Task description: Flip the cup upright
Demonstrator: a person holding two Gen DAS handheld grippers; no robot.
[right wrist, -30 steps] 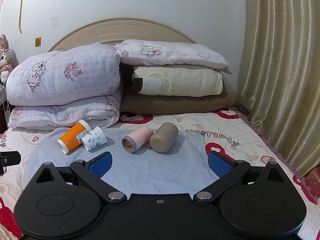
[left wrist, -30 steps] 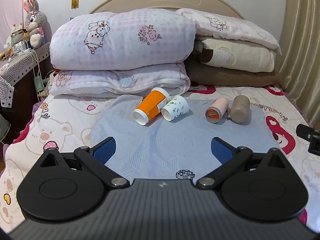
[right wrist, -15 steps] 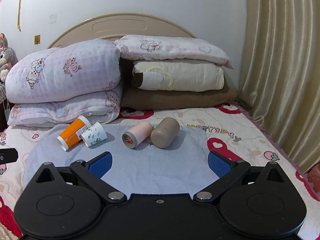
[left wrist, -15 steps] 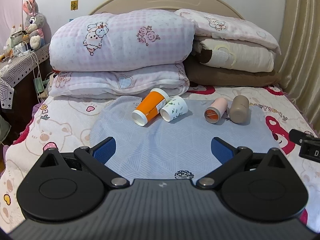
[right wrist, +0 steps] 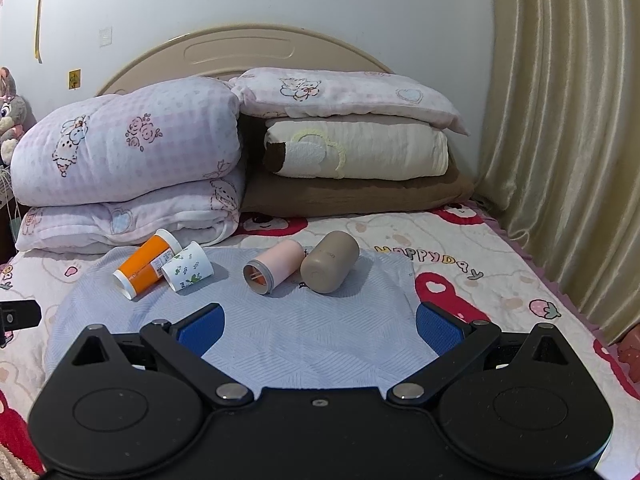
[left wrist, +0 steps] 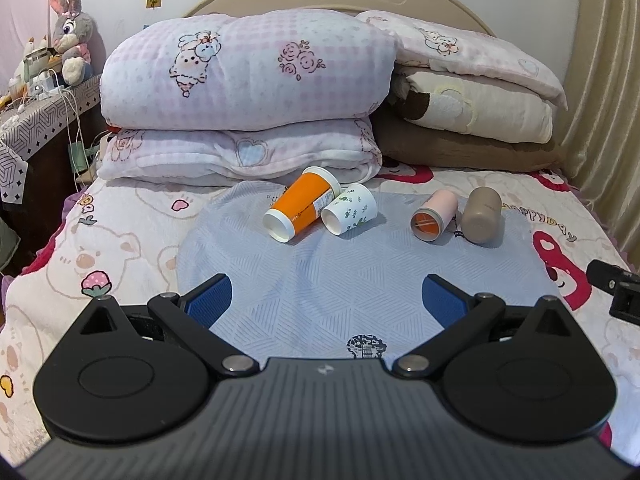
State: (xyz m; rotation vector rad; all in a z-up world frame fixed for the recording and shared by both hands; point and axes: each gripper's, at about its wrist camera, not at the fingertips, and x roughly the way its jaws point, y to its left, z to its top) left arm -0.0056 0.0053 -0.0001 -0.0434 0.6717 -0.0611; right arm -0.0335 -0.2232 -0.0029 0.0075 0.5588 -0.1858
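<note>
Well ahead of both wide-open, empty grippers (left wrist: pixel 326 300) (right wrist: pixel 318 326), four cups (left wrist: pixel 349 209) lying toppled.

Orange cup (left wrist: pixel 301 208): label print too small for you to read; far rim tucked behind white cup (left wrist: pixel 349 209).
Right gripper (left wrist: pixel 614 290): cut off at frame edge in left wrist view.
Plush rabbit (right wrist: pixel 10 116): half cropped at edge in right wrist view.
Mat logo (left wrist: pixel 366 346): partly hidden by gripper body.

A home bedroom: a bed (left wrist: pixel 120 248) with cartoon sheets, stacked quilts (left wrist: pixel 248 80) and pillows (right wrist: pixel 356 148) against a headboard (right wrist: pixel 240 46), curtains (right wrist: pixel 560 120), and a plush rabbit (left wrist: pixel 72 36) beside it.
</note>
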